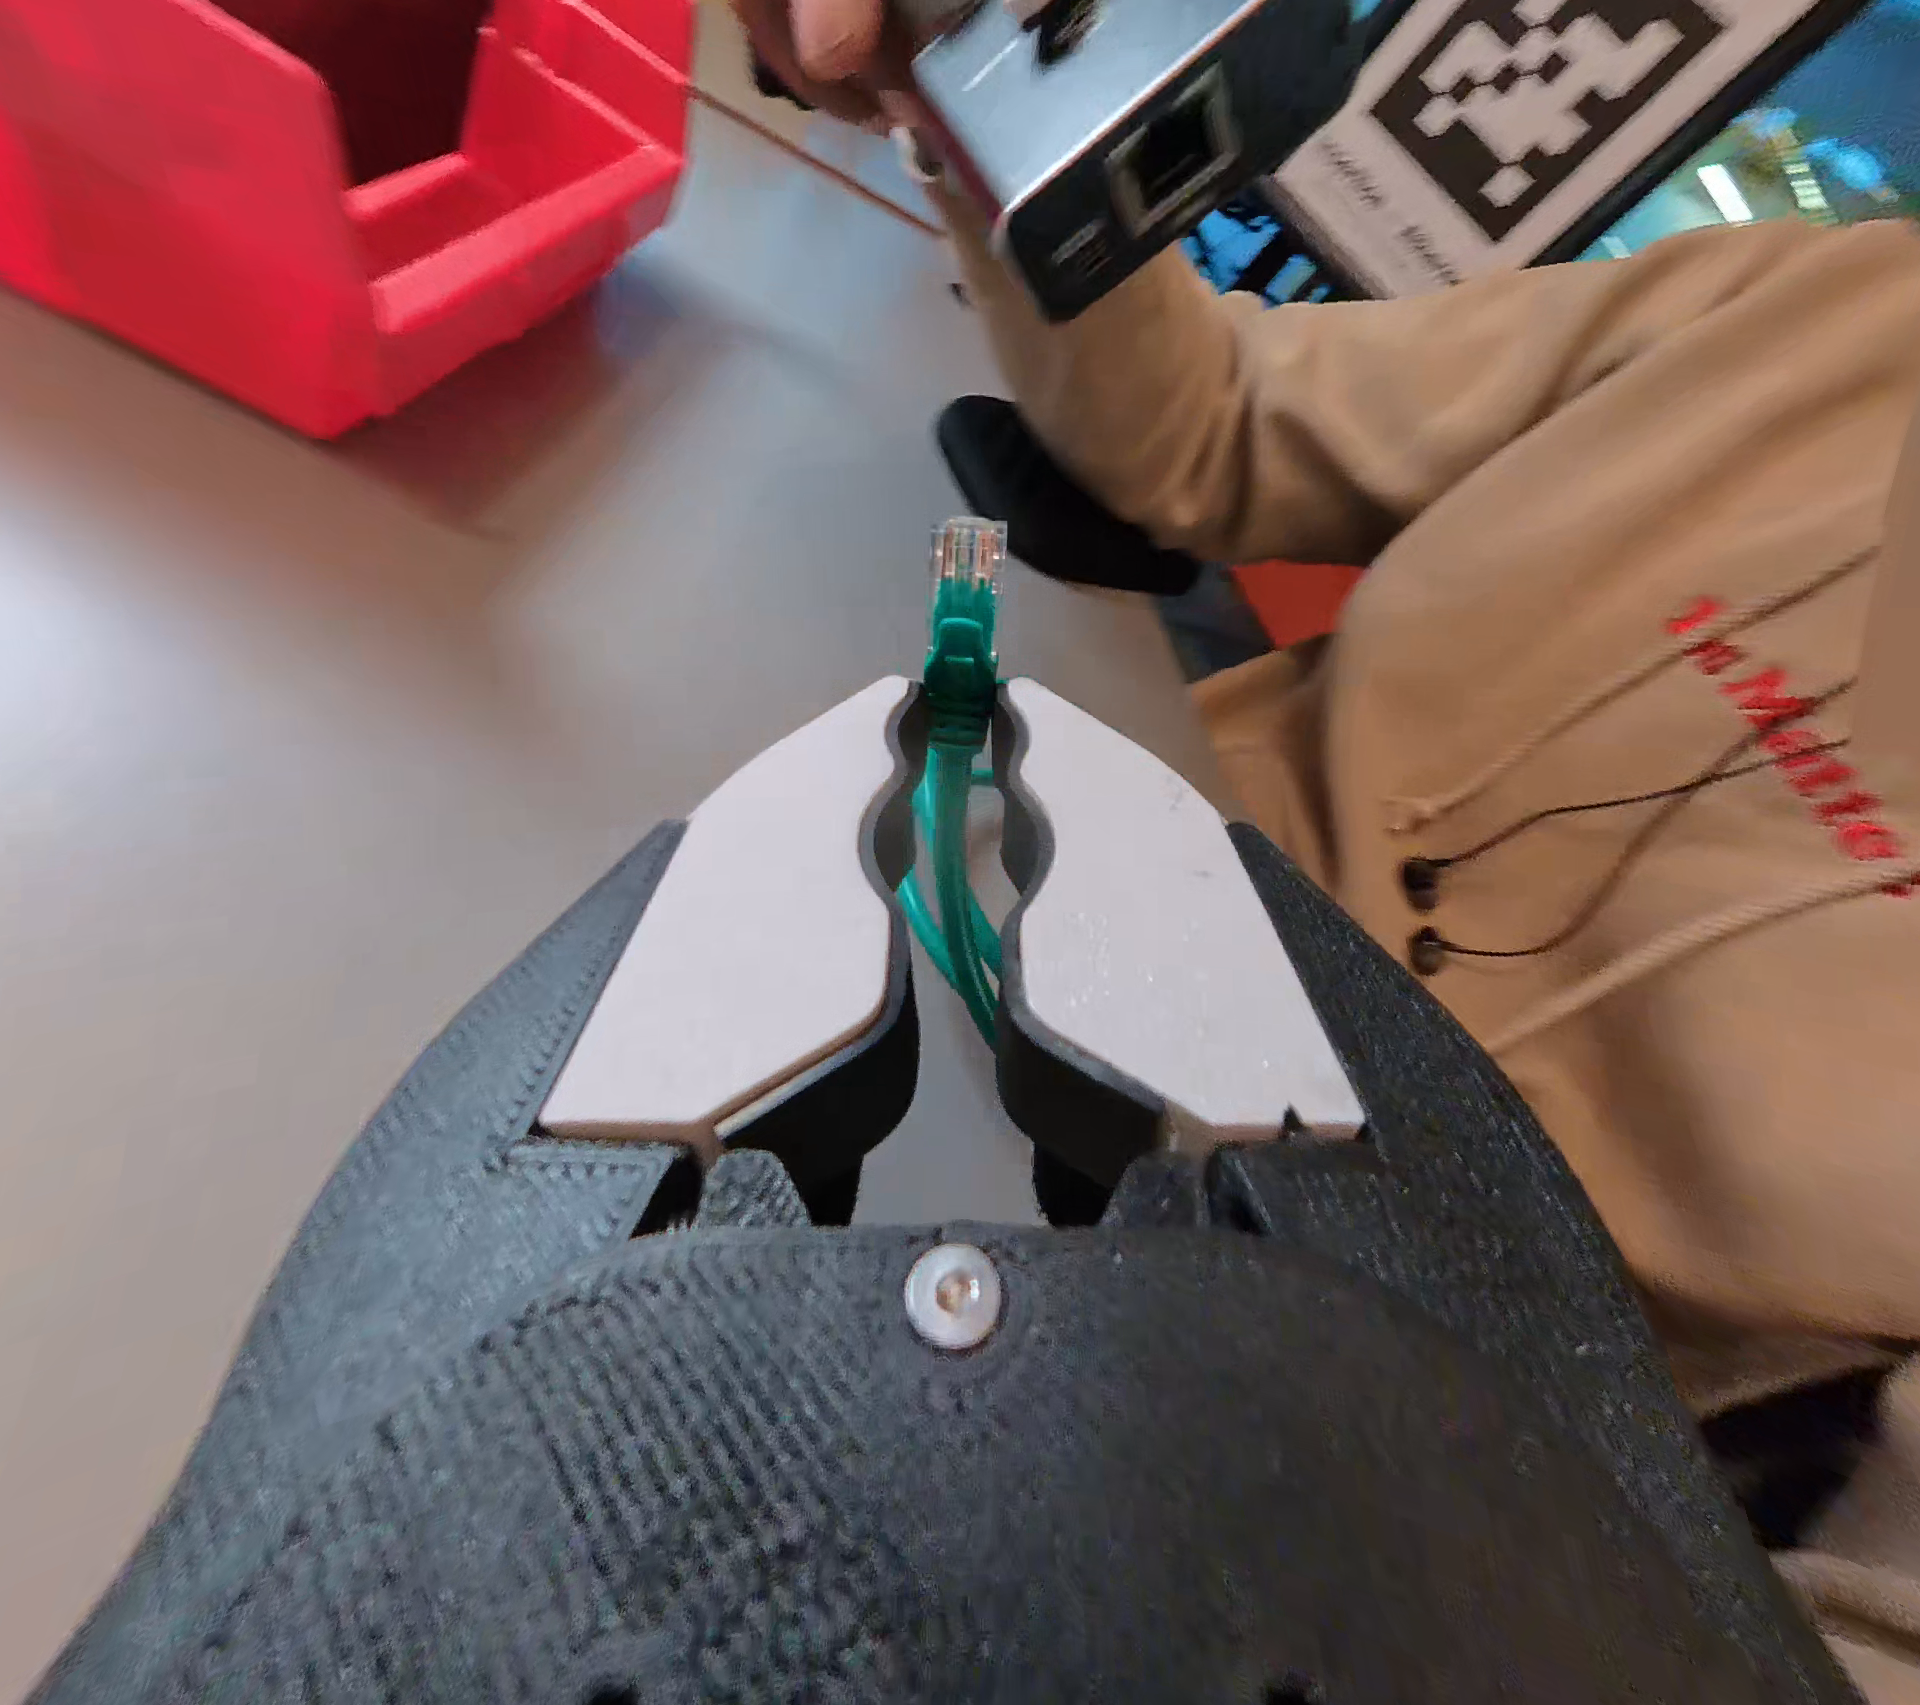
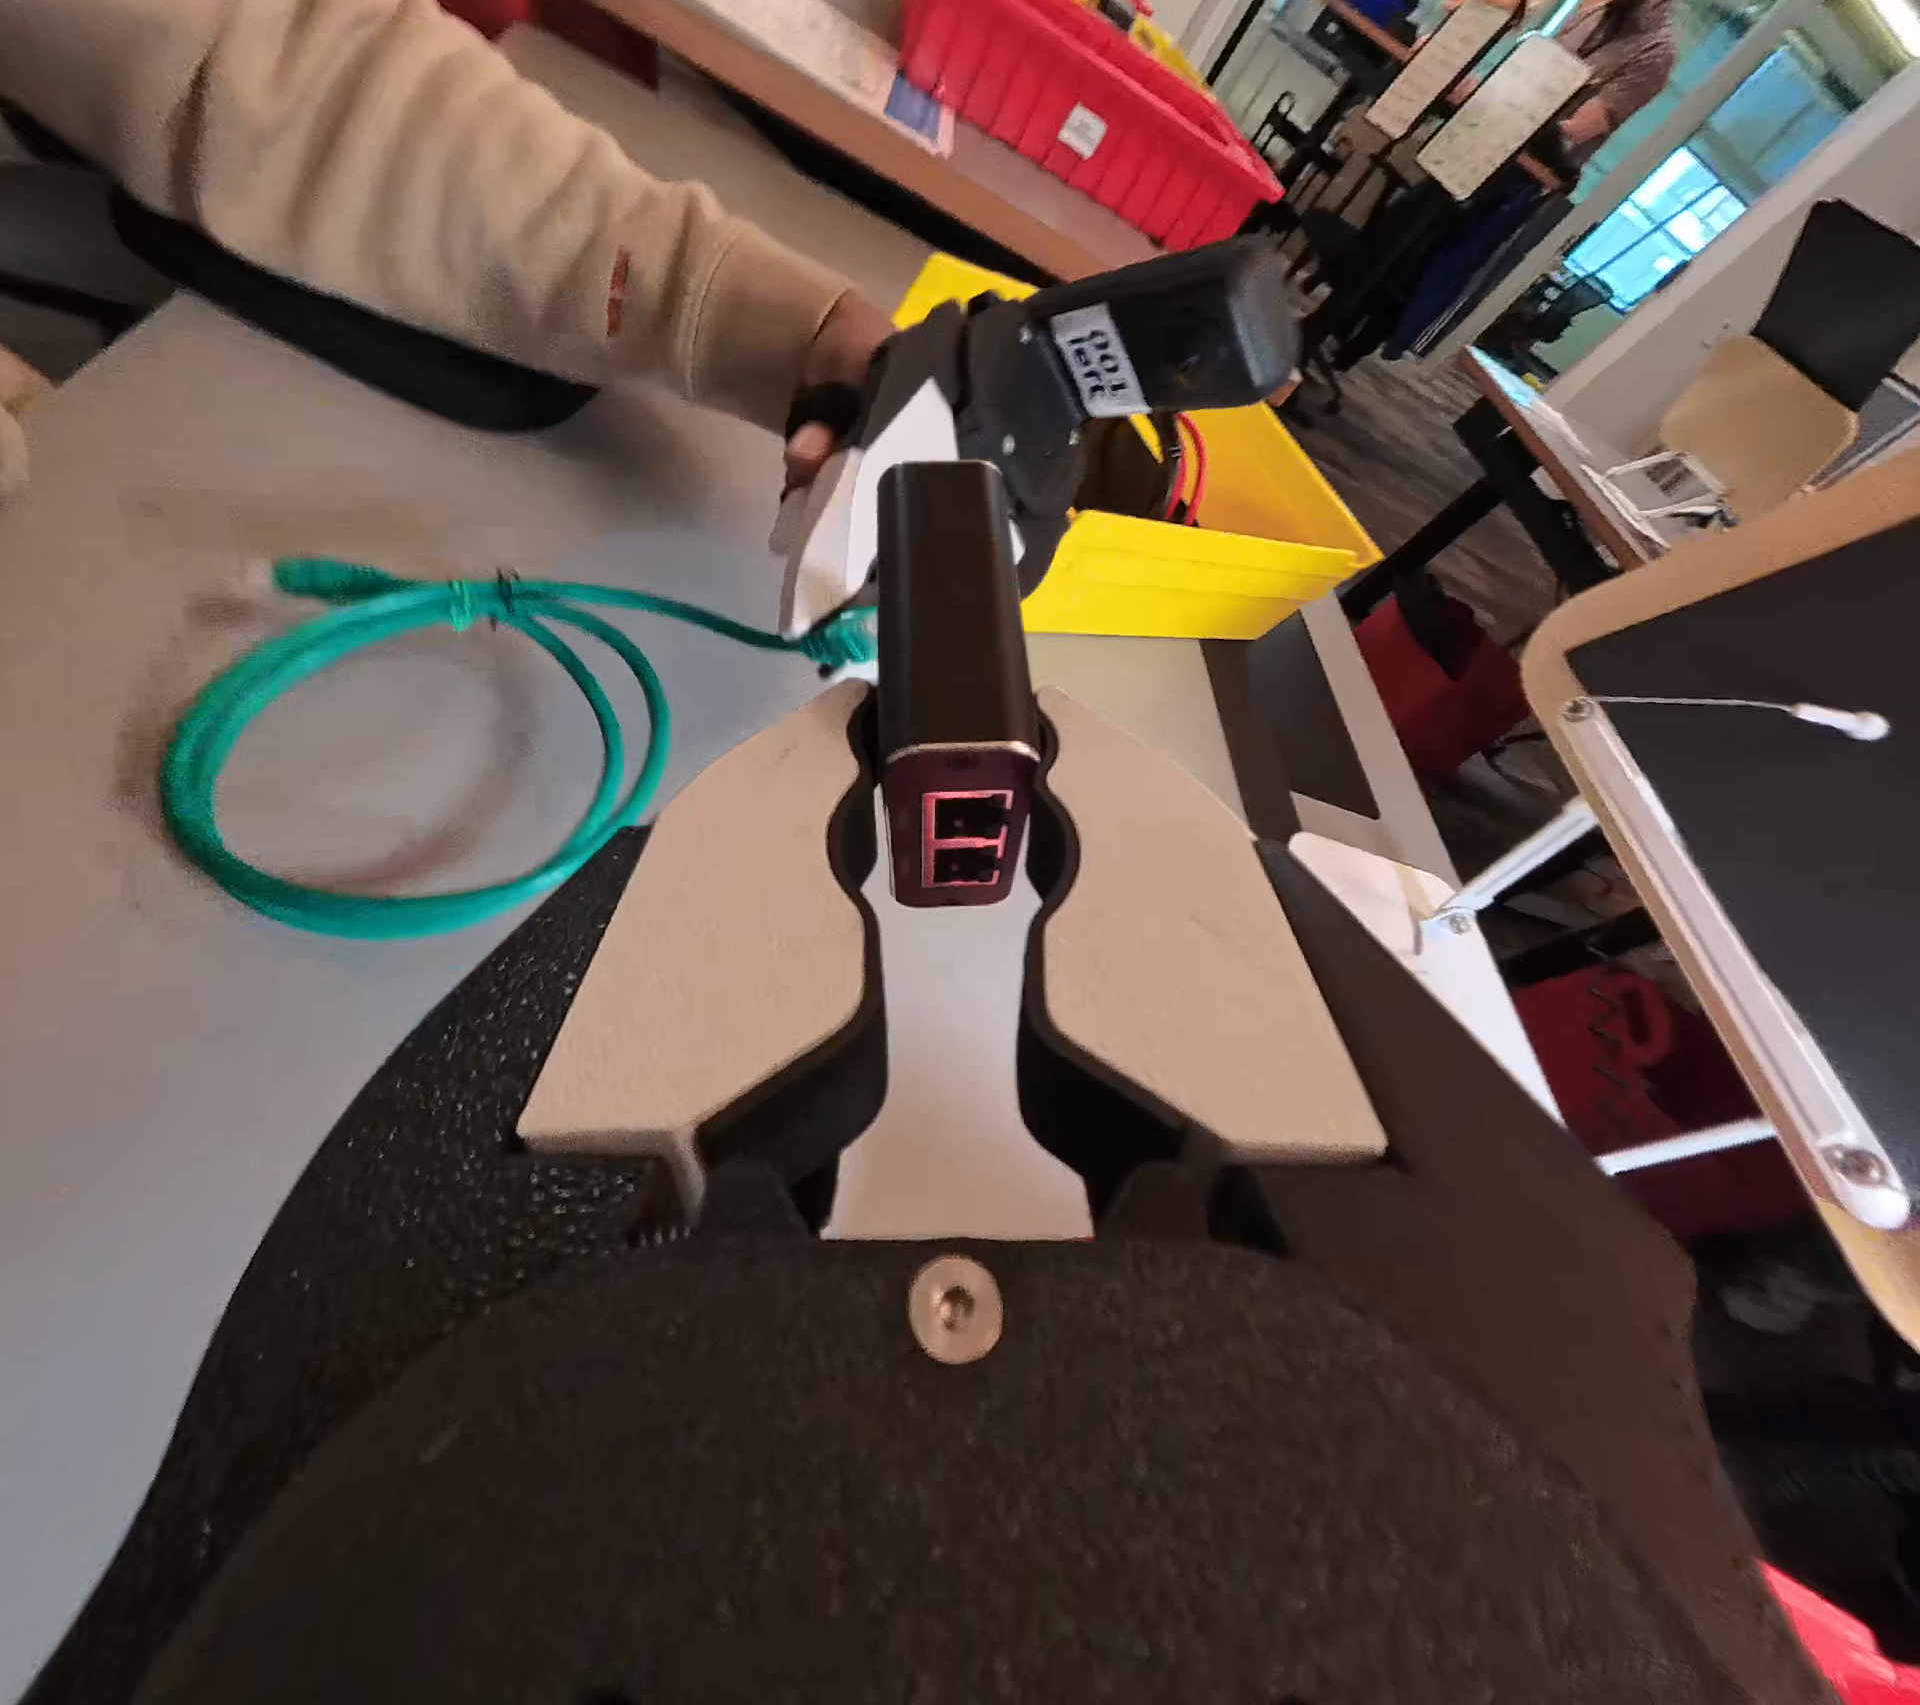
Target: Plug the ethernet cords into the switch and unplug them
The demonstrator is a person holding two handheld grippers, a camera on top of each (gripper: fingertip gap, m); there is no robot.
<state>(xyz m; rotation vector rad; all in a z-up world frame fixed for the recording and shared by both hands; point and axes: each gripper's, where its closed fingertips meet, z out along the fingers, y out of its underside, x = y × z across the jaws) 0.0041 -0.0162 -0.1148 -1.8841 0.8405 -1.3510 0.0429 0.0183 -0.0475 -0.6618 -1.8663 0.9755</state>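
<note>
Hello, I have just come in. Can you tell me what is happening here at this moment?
A person holds a gripper in each hand. The left gripper is shut on the green ethernet cord just behind its clear plug. The right gripper is shut on the small dark switch. The plug is not yet in any port; the rest of the cord lies coiled on the table.

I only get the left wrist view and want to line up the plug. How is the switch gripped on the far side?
Observer: The right gripper clamps the switch by its sides, near the end with two stacked ports.
Operator: Where does the rest of my cable go?
Observer: The green cable lies coiled on the table, tied at one spot.
Operator: Its other plug?
Observer: It lies free on the table beside the coil, blurred.
</note>
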